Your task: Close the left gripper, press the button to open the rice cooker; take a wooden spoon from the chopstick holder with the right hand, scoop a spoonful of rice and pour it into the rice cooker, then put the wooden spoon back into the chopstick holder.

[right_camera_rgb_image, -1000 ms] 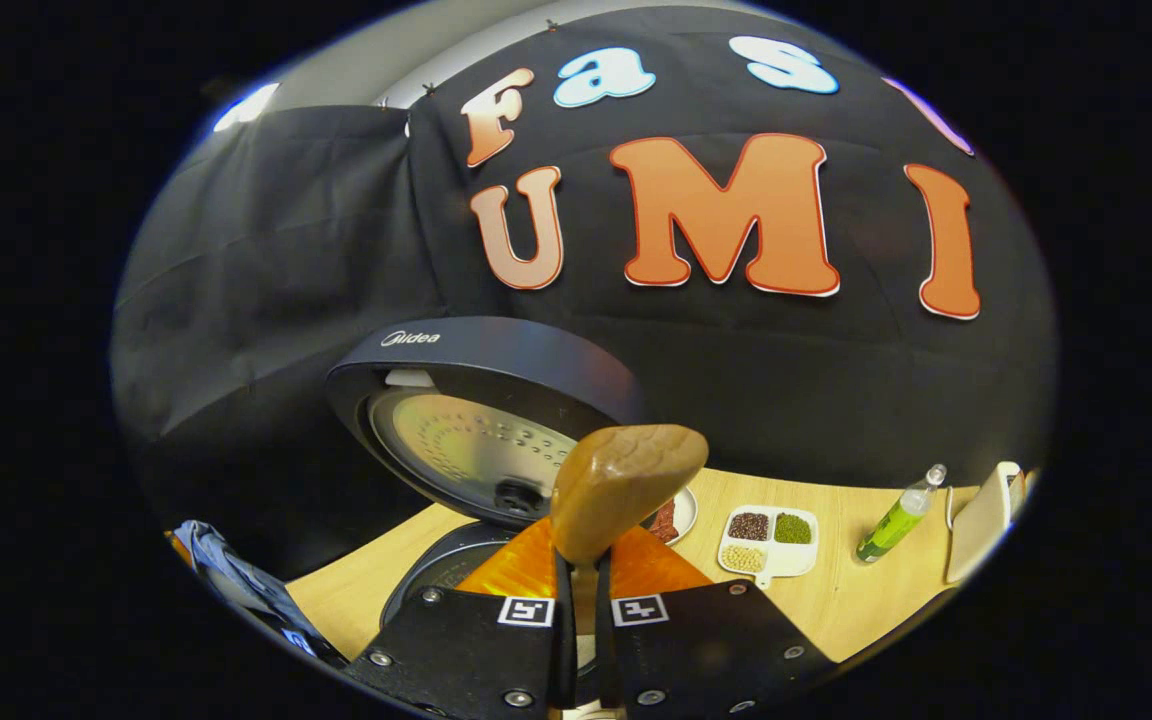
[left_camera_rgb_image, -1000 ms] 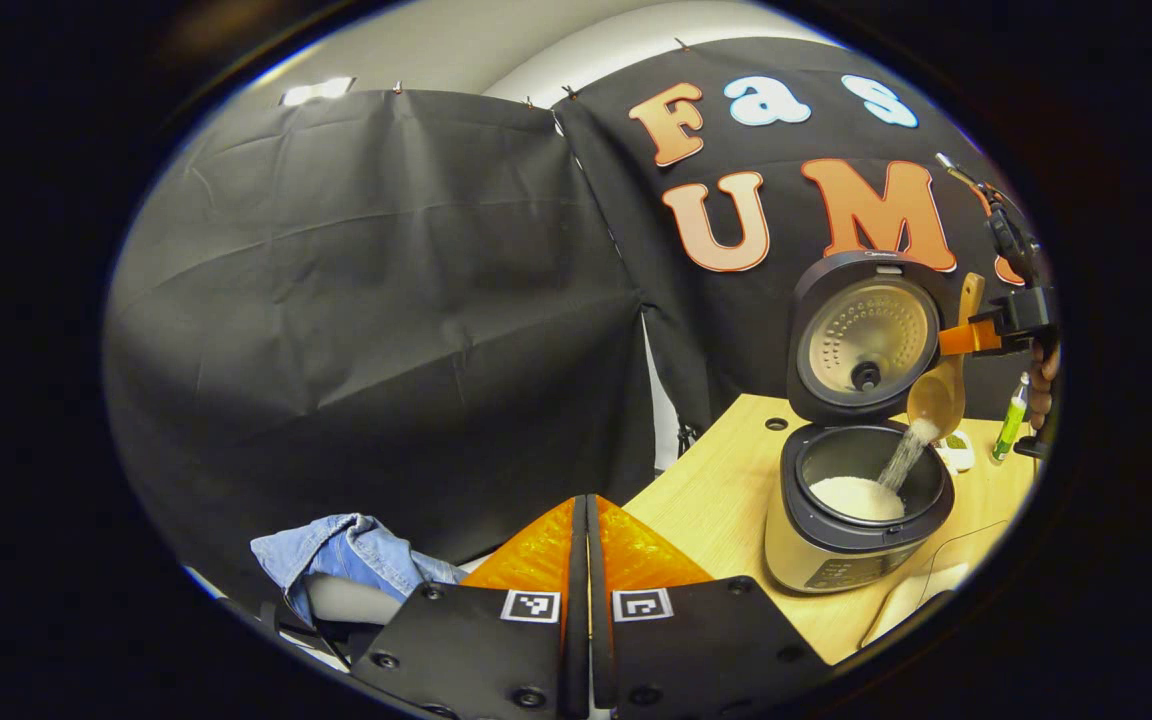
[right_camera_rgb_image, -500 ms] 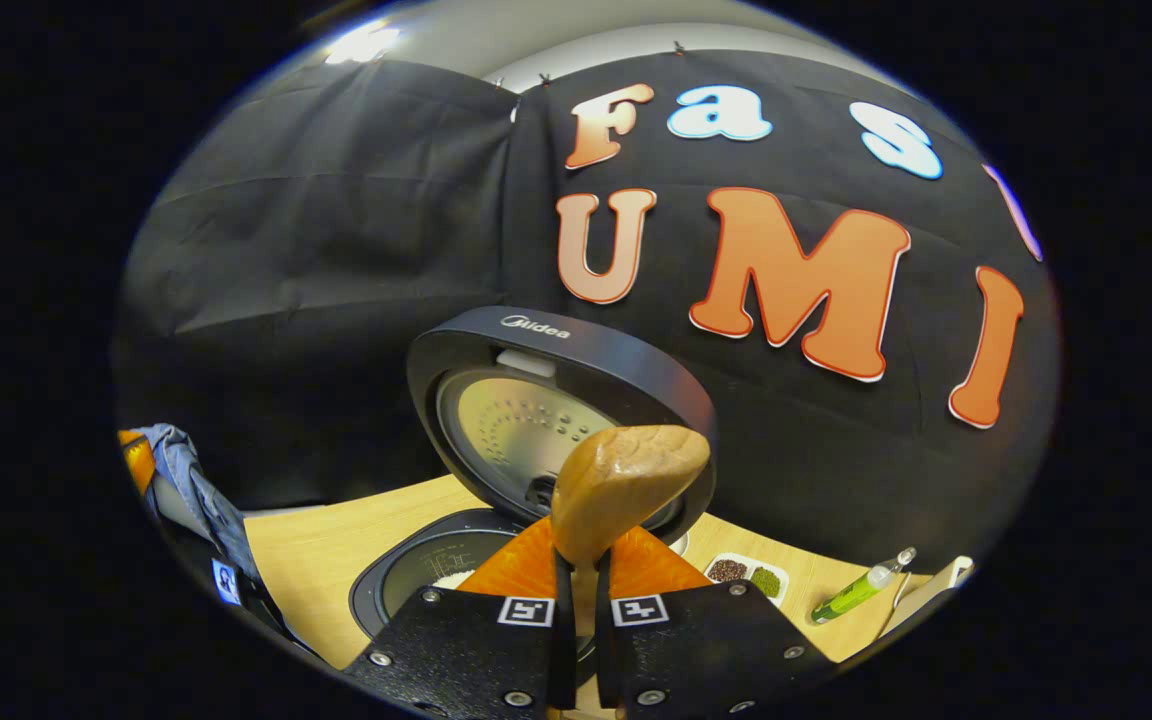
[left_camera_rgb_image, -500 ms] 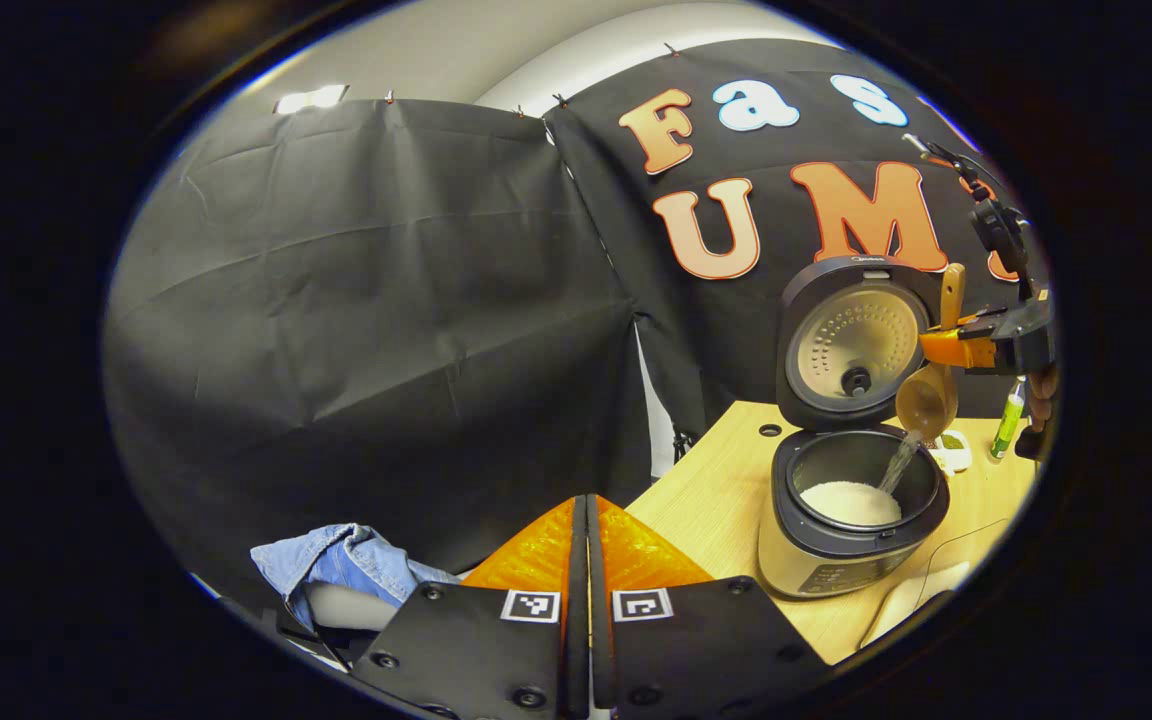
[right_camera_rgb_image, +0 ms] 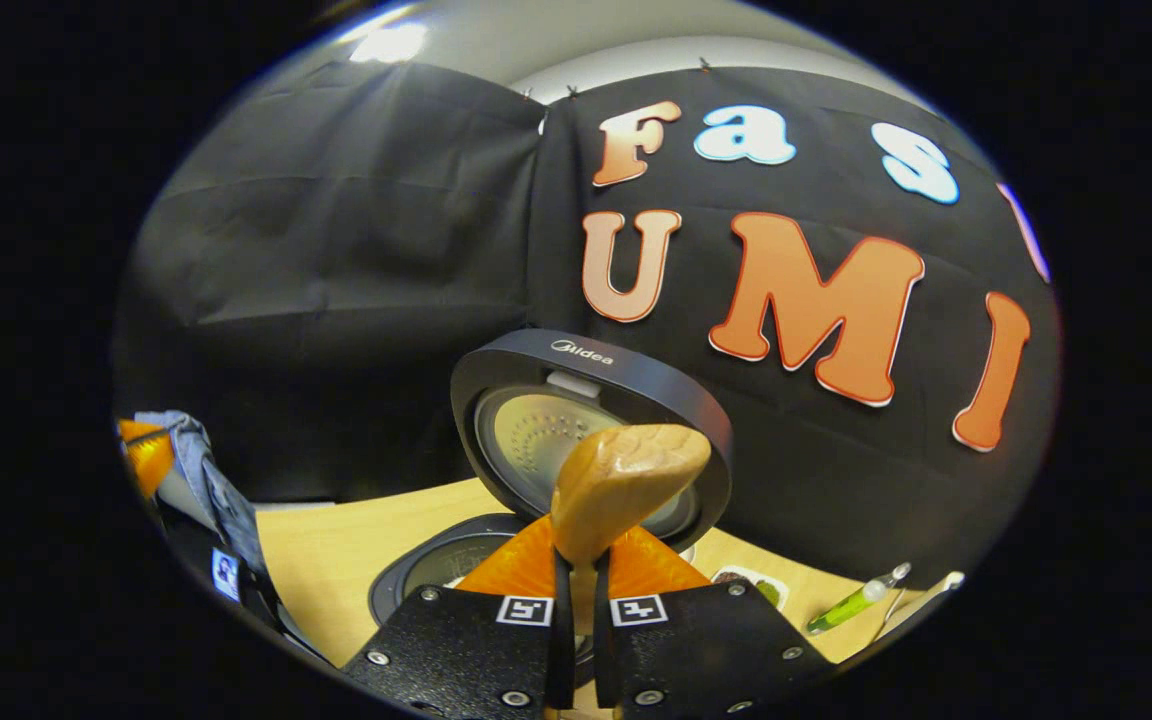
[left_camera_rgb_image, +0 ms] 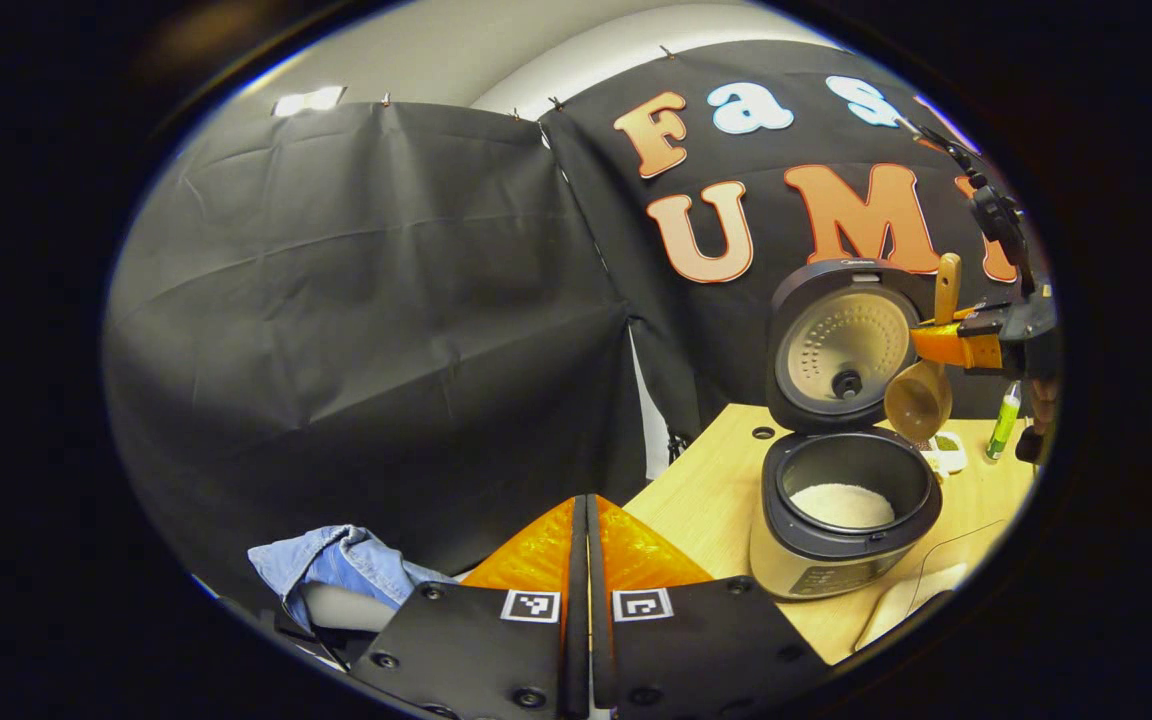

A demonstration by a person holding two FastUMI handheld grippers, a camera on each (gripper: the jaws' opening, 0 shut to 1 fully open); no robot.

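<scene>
I am keeping my left gripper (left_camera_rgb_image: 586,560) pressed shut with nothing in it, parked off the table (left_camera_rgb_image: 706,500) edge. To its right the rice cooker (left_camera_rgb_image: 841,500) is standing open, white rice (left_camera_rgb_image: 841,503) heaped in its pot. Further right, my right gripper (right_camera_rgb_image: 581,565) is clamping the wooden spoon (left_camera_rgb_image: 921,395) by its handle, bowl tipped above the pot and looking empty. I am judging the pour finished; next I am needing to carry the spoon to the chopstick holder.
</scene>
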